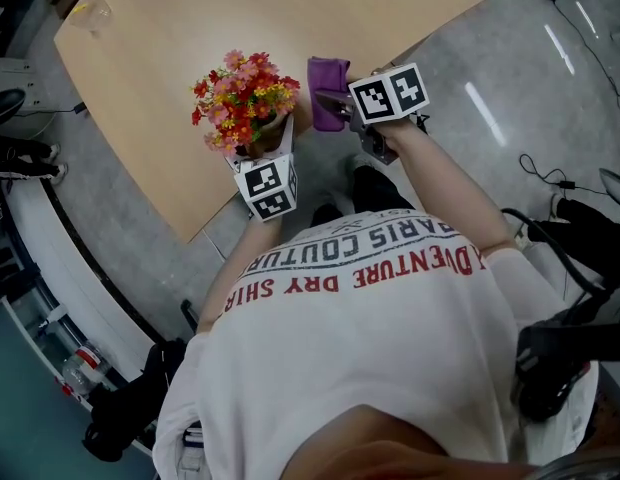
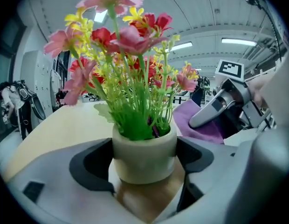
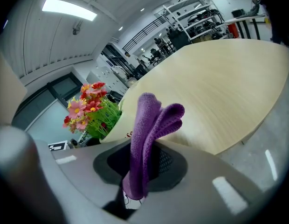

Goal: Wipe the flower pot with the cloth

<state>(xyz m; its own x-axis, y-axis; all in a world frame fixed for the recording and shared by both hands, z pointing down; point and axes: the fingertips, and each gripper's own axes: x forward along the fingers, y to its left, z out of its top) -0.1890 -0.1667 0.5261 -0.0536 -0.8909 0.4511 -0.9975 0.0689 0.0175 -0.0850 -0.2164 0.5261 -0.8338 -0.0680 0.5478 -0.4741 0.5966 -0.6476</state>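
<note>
Fingers [image 2: 91,164] of the left gripper [image 2: 144,166] clamp the flower pot [image 2: 144,150]. The right gripper [image 3: 140,167] fingers [image 3: 171,164] pinch the purple cloth [image 3: 151,120] at the pot's two o'clock, over the counter [image 1: 170,58].

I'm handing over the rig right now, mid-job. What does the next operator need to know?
Left claw: closed on the cream round flower pot of red, pink and yellow flowers, at the near edge of the light wooden table.
Right claw: clamped on the folded purple cloth, held beside the pot and apart from it.
Done: both things gripped.
Left: bring the cloth to the pot's wall and wipe. No wiping is visible yet.
</note>
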